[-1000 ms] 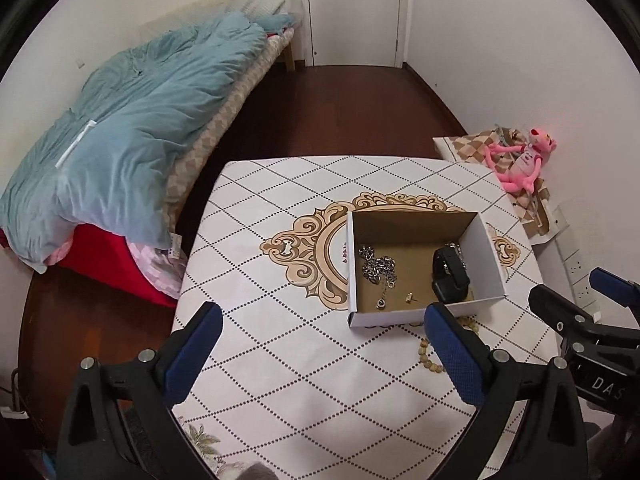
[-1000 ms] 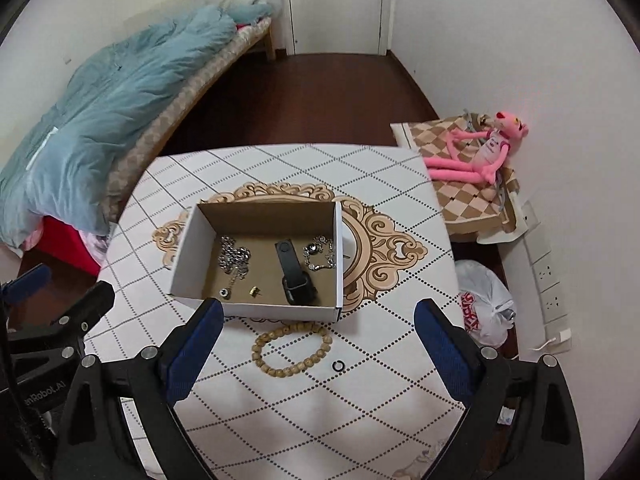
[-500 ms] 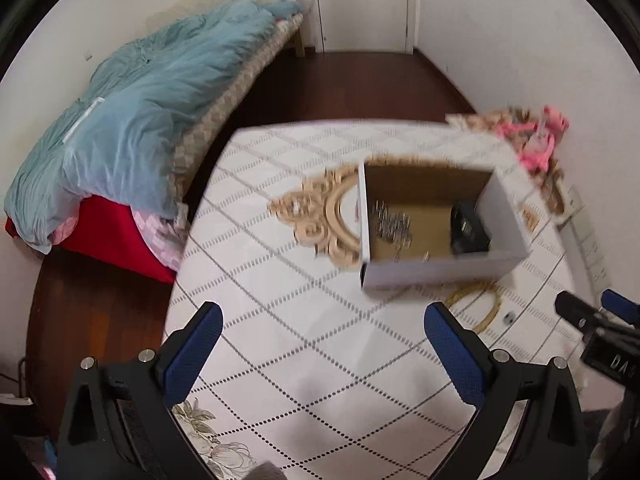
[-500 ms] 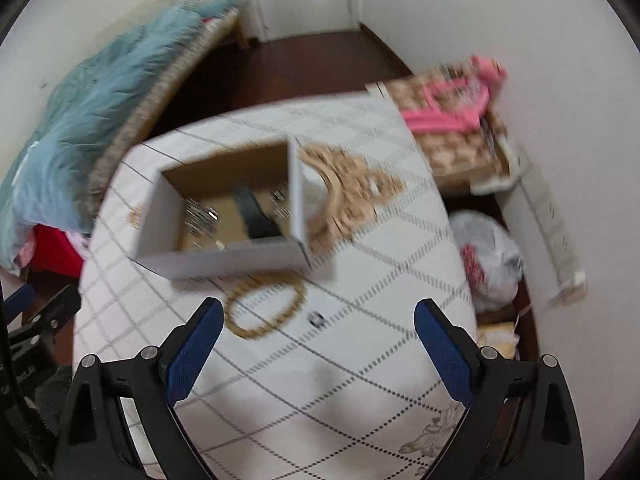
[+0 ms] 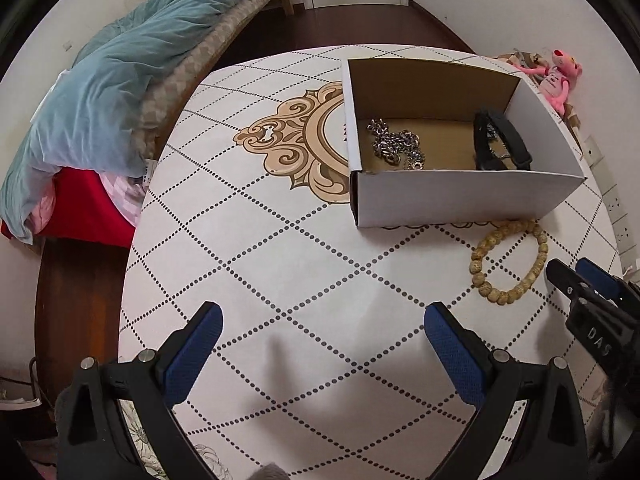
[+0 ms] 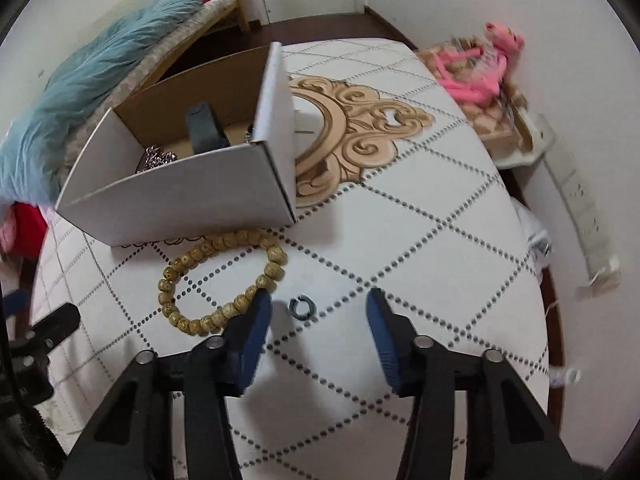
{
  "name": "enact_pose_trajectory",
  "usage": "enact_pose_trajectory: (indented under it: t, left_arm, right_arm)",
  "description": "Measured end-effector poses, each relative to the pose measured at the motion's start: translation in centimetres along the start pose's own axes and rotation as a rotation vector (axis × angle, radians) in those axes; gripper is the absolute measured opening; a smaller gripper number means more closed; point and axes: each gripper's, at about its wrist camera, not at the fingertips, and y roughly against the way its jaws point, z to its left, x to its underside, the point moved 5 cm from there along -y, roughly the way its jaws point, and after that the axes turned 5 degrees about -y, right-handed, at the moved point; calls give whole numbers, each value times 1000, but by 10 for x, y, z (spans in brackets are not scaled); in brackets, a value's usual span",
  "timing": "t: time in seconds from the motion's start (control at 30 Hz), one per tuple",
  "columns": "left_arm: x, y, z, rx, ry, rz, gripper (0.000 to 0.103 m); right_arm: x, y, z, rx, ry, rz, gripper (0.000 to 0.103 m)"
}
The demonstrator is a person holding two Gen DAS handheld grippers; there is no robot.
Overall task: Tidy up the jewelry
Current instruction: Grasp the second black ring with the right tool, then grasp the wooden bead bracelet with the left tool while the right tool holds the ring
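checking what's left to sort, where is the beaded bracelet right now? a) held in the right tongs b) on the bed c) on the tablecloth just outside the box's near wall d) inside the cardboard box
c: the beaded bracelet lies flat on the tablecloth in front of the box, beside a small dark ring, with the open right tongs empty and poised above the ring.
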Motion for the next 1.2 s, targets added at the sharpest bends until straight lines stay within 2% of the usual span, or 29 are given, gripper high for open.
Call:
enact_pose_trajectory:
  t: [0.1, 0.23, 0.47, 0.53, 0.6, 0.67, 0.73, 0.77, 0.8, 0.87, 0.97, 1.2]
  left_arm:
    - [-3, -2, -4, 8, 3, 3, 103]
    - [-9, -2, -16, 53, 3, -6, 102]
    - [-26, -14, -58, 196, -24, -1, 100]
    - [-29, -20, -69, 206, -50, 11, 92]
    - [-29, -27, -83, 210, -94, 27, 72]
    - [-28, -32, -93, 190, -132, 44, 63]
    - [-29, -28, -100, 199, -159, 10, 56]
    - [-30, -26, -100, 205, -163, 3, 45]
    - [-31, -23, -102, 209, -175, -5, 28]
    - [-32, -21, -104, 229, -190, -7, 7]
    - [-32, -19, -102, 278, -162, -11, 7]
    - [-23, 4, -76, 327, -108, -50, 7]
  right_arm:
    - [2, -1, 9, 54, 74, -37, 13]
    - [5, 2, 1, 37, 42, -26, 13]
    - [6, 17, -34, 24, -79, -27, 13]
    - [6, 20, -40, 28, -93, -30, 13]
    - [7, 21, -43, 29, -103, -30, 13]
    - [6, 22, -46, 28, -111, -31, 13]
    - [7, 25, -48, 27, -119, -35, 13]
    - [7, 26, -48, 27, -120, -37, 13]
    - [7, 28, -48, 27, -121, -40, 13]
    - [7, 30, -48, 24, -124, -45, 13]
    - [6, 34, -47, 15, -128, -53, 13]
    - [2, 56, -43, -23, -134, -82, 13]
